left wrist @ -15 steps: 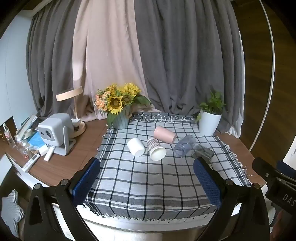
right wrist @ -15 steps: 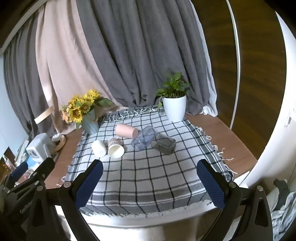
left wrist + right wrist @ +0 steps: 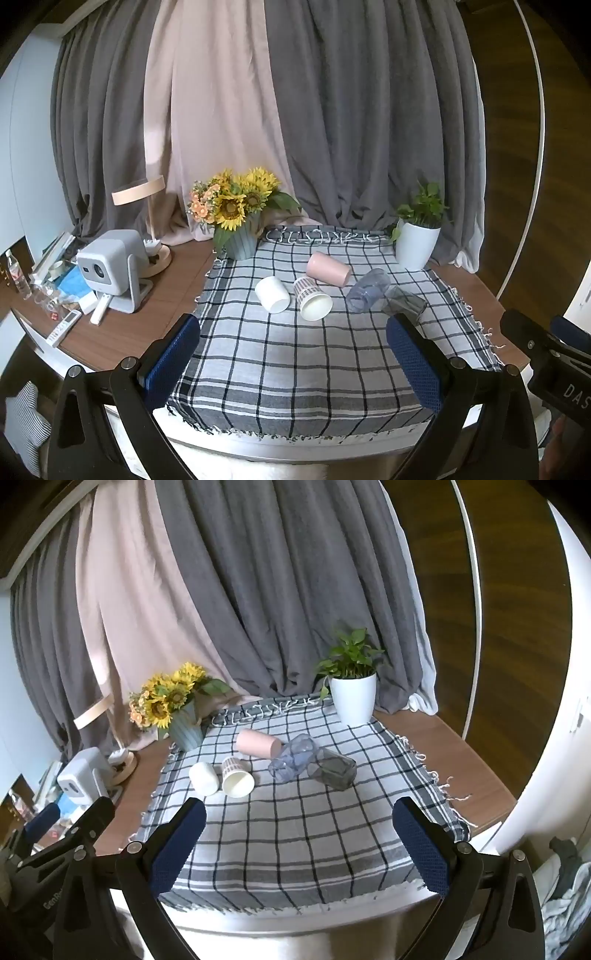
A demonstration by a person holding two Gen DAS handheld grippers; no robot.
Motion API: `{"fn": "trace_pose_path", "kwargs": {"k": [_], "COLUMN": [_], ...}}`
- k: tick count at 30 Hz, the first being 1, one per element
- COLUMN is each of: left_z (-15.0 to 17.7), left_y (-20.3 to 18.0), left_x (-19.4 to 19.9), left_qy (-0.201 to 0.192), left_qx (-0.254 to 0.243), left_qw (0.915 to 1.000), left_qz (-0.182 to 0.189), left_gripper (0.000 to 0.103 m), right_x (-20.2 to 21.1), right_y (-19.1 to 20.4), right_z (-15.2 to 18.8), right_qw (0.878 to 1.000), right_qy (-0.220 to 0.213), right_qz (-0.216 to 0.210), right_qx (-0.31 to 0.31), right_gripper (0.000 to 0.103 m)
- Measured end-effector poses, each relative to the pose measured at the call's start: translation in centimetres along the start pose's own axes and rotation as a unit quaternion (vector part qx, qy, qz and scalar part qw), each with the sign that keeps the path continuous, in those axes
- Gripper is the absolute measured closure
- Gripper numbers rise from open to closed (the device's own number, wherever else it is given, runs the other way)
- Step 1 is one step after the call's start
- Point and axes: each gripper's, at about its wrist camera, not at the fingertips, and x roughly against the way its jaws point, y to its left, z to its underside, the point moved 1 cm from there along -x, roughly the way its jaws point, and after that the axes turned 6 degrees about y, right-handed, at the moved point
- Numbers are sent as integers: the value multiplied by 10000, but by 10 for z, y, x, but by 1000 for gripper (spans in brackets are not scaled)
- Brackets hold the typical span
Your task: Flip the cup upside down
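Several cups lie on their sides on a checked cloth (image 3: 295,354) (image 3: 303,834): a white cup (image 3: 272,294) (image 3: 203,778), a striped paper cup (image 3: 312,298) (image 3: 237,778), a pink cup (image 3: 328,268) (image 3: 258,743), a clear bluish cup (image 3: 368,290) (image 3: 293,757) and a dark glass cup (image 3: 403,304) (image 3: 333,772). My left gripper (image 3: 293,363) is open and empty, near the table's front edge. My right gripper (image 3: 299,843) is open and empty, also at the front edge, well short of the cups.
A sunflower vase (image 3: 240,242) (image 3: 186,731) and a white potted plant (image 3: 417,242) (image 3: 352,701) stand at the cloth's back corners. A projector (image 3: 110,267) (image 3: 79,779), a lamp (image 3: 142,192) and remotes (image 3: 99,314) sit on the wooden table at left. Curtains hang behind.
Both grippers have shifted only slightly; the view is almost the same. The cups have not moved.
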Motion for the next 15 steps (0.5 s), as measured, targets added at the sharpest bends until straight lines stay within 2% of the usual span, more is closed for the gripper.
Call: {"fn": "trace_pose_path", "kwargs": {"k": [15], "left_z": [-1], "left_y": [-1], "left_x": [4], "left_qy": [-17], "left_qx": [-12], "left_qw": [10000], "left_qz": [15], "left_gripper": [0], "right_x": [1], "right_y": [2], "right_z": [-3], "right_qw": [10000], "right_qy": [-22], "right_qz": [-45], "right_qx": [4], "right_gripper": [1]}}
